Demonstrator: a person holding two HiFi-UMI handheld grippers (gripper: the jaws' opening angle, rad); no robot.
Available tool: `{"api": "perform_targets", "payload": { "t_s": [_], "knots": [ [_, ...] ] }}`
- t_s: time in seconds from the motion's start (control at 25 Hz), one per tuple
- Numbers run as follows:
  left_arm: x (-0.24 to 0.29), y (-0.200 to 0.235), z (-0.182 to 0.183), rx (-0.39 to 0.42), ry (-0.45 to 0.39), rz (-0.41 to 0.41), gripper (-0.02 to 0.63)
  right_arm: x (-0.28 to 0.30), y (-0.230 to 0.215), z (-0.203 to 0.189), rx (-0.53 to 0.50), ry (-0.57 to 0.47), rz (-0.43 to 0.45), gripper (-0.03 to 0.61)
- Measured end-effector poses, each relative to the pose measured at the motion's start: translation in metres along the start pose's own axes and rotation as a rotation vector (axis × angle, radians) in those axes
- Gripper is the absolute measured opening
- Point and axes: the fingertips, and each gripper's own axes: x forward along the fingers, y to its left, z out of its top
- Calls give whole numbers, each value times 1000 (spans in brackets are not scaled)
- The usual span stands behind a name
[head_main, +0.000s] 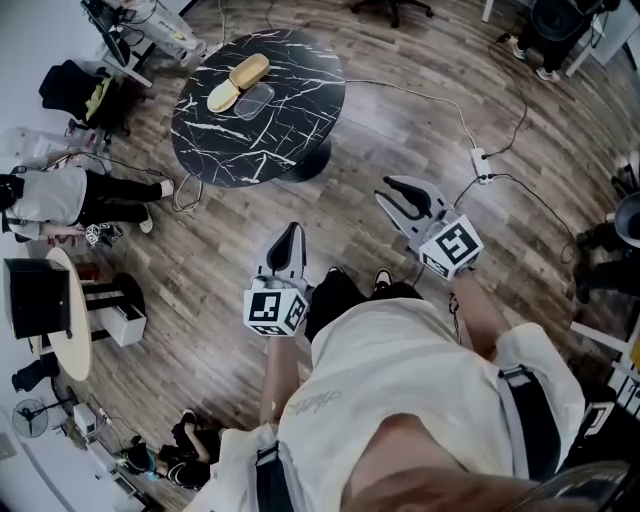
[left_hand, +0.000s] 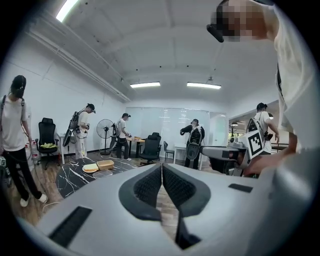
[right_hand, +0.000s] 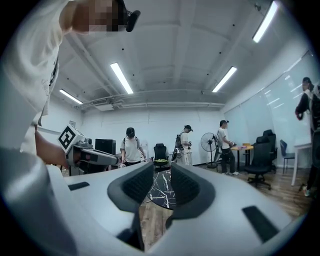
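Above wood-grain floor (head_main: 400, 130) near round marbled table (head_main: 290, 110): left gripper (head_main: 290, 232), ribbed jaws pressed together; right gripper (head_main: 393, 188), jaws spread.

wood floor (head_main: 400, 130), round black marble table (head_main: 290, 130), white walls (left_hand: 50, 100), ceiling strip lights (left_hand: 145, 85).

No legible words, brands or numbers in any view. Only coded black-and-white square markers (head_main: 266, 310), no letters: on the white cube (head_main: 294, 312) of the left gripper (head_main: 289, 233), lower centre of head view, and on the right gripper (head_main: 397, 190). Faint grey script (head_main: 312, 402) on the person's white shirt (head_main: 400, 360): too blurred to read.
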Motion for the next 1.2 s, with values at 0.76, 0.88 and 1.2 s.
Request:
{"api": "perform_targets", "payload": {
  "t_s": [0.76, 0.88, 1.2],
  "knots": [
    [119, 158, 23, -80, -43, -22, 25, 170, -80, 13, 14, 72, -2, 94],
    [133, 187, 28, -79, -50, -30, 25, 193, -89, 12, 32, 80, -19, 94],
    [165, 238, 25, -100, -29, -8, 25, 233, -123, -4, 62, 129, -44, 94]
  ]
}}
